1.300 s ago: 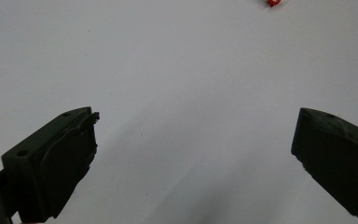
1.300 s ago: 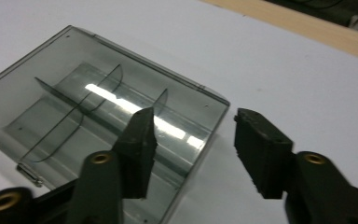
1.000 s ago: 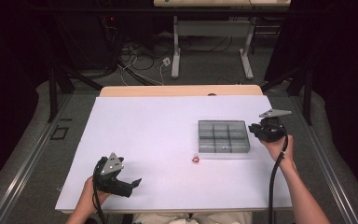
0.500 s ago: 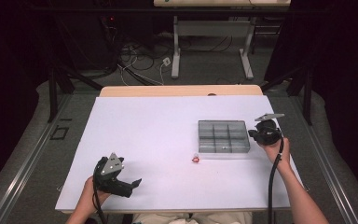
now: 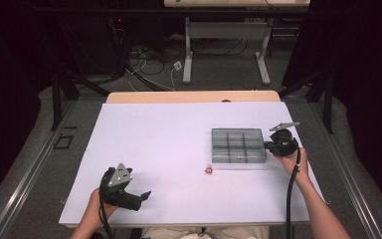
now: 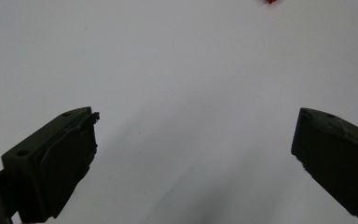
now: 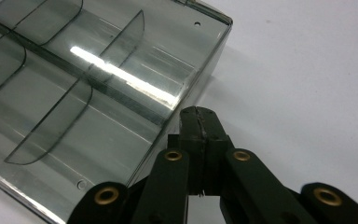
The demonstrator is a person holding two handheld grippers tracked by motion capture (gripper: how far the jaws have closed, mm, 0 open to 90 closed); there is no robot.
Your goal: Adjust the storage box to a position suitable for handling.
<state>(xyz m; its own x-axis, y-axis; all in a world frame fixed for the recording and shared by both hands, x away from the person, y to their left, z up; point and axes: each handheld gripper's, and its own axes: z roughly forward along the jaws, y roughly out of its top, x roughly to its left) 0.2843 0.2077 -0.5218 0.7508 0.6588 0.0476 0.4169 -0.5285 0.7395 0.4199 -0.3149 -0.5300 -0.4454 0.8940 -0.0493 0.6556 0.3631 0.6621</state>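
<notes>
Scene: a person seated at a white bench (image 5: 179,149) works a hand-held set of tongs in each hand, seen from the high view.
Right tongs (image 5: 268,145): jaws pressed flat together with nothing between them, tips set against the right-hand wall of the organiser tray, at its near corner; the jaws have just finished closing.
Right tongs, close up (image 7: 200,122): the right gripper view shows the two black jaws meeting in a single seam just beside the tray's clear wall; whether they actually touch the plastic is hard to tell from this angle.
Organiser tray (image 5: 238,146): grey, see-through, split into small compartments, lying flat on the right half of the bench; the compartments near the tongs (image 7: 98,102) look bare.
Left tongs (image 5: 142,196): jaws spread wide, holding nothing, low over the near left part of the bench and pointing towards its middle.
Left tongs, close up (image 6: 193,154): bare white bench between the two parted jaws.
Red piece (image 5: 209,170): small, lying on the bench just in front of the tray's near left corner, well apart from both tongs; a sliver of it (image 6: 271,1) sits at the top edge of the left gripper view.
</notes>
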